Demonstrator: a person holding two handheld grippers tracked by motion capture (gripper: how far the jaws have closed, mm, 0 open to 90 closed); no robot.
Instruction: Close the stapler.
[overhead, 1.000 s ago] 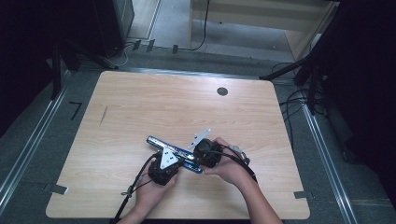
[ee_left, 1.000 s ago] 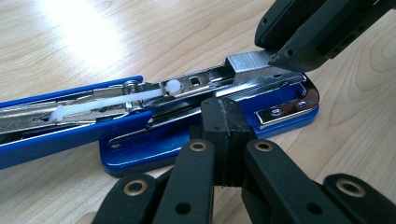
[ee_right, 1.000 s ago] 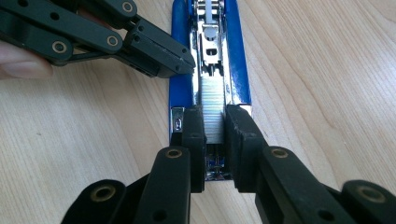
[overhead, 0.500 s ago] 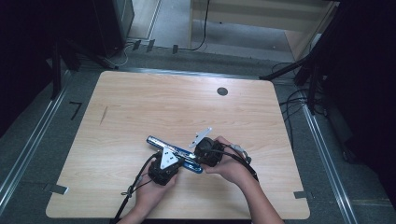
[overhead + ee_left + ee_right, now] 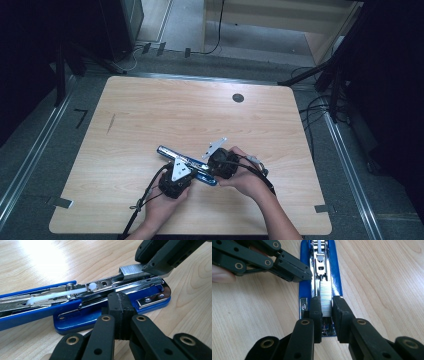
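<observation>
Blue stapler (image 5: 186, 164): lies opened out flat on the wooden table (image 5: 150, 115), near its front edge, between the person's two hands; its top arm is swung back, so the metal channel is bare.
Staple strip (image 5: 325, 298): a silver block of staples sitting in the channel at the stapler's front end.
Right gripper (image 5: 326, 305): its two black jaws are closed on either side of the staple strip and hold it over the channel.
Left gripper (image 5: 121, 312): jaws fully closed, pad against pad, with nothing between them; the joined tips rest against the side of the stapler's blue base.
Hands: the left hand (image 5: 162, 210) and the right hand (image 5: 250, 180) come in from the near edge, close together.
</observation>
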